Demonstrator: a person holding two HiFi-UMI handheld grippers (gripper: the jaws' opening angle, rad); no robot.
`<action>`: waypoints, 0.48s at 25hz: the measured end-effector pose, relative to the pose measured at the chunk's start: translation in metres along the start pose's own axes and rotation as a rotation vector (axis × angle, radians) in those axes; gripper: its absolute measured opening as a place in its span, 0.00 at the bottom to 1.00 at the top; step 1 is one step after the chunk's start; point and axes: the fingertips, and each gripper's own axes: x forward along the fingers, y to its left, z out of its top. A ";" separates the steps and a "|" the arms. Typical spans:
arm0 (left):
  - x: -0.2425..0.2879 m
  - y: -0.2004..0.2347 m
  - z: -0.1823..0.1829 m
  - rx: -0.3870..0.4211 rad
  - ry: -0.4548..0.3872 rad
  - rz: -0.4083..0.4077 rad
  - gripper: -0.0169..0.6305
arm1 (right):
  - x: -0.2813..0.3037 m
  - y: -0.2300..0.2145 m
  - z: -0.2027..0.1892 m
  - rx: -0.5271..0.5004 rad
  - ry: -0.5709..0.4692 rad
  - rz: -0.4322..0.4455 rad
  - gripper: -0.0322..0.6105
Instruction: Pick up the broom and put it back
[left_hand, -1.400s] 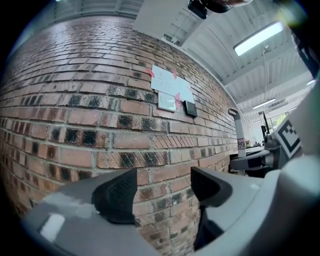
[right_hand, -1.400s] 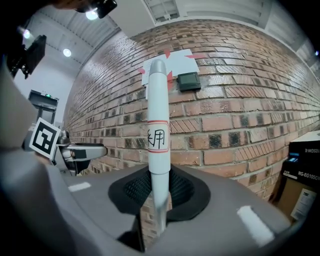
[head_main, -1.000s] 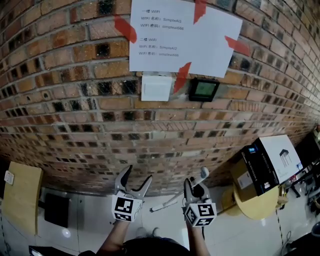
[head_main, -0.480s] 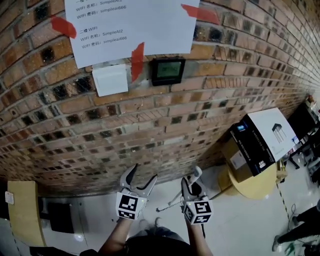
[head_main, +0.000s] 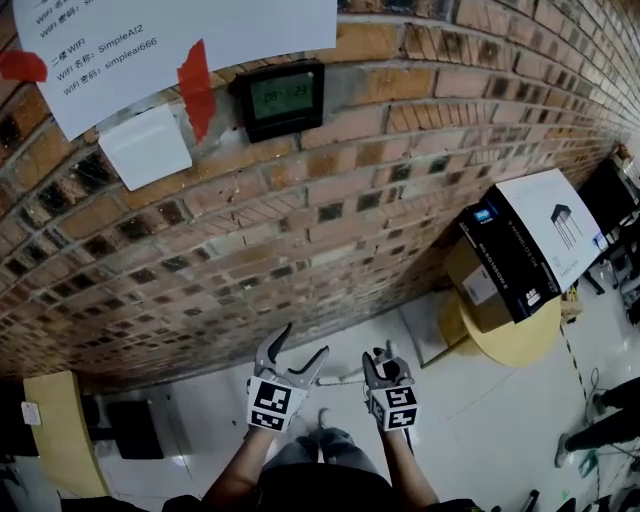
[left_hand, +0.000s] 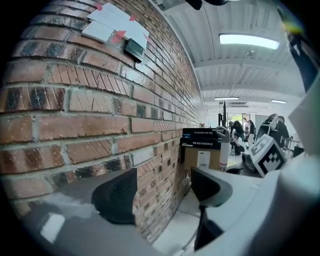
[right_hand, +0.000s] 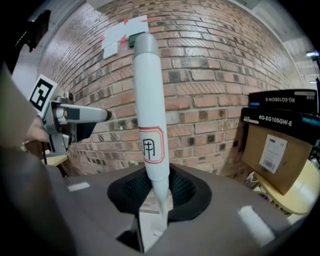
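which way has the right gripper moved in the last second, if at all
Yes: the right gripper, shut on the broom handle, has sunk, now farther below the wall display and the cardboard box in the head view.

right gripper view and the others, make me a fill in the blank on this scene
The right gripper is shut on the ____'s pale handle.
The left gripper is open and holds ____.
The paper on the brick wall is fixed with ____ tape.
The boxes rest on a round ____ table.
Missing: broom; nothing; red; yellow.
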 end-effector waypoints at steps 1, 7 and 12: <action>0.004 -0.001 -0.006 -0.003 0.015 -0.007 0.57 | 0.008 -0.002 -0.011 -0.001 0.017 0.012 0.18; 0.033 0.002 -0.048 -0.022 0.095 -0.034 0.55 | 0.057 -0.010 -0.063 -0.051 0.147 0.085 0.19; 0.055 0.007 -0.080 -0.035 0.141 -0.048 0.55 | 0.095 -0.009 -0.108 -0.096 0.270 0.134 0.19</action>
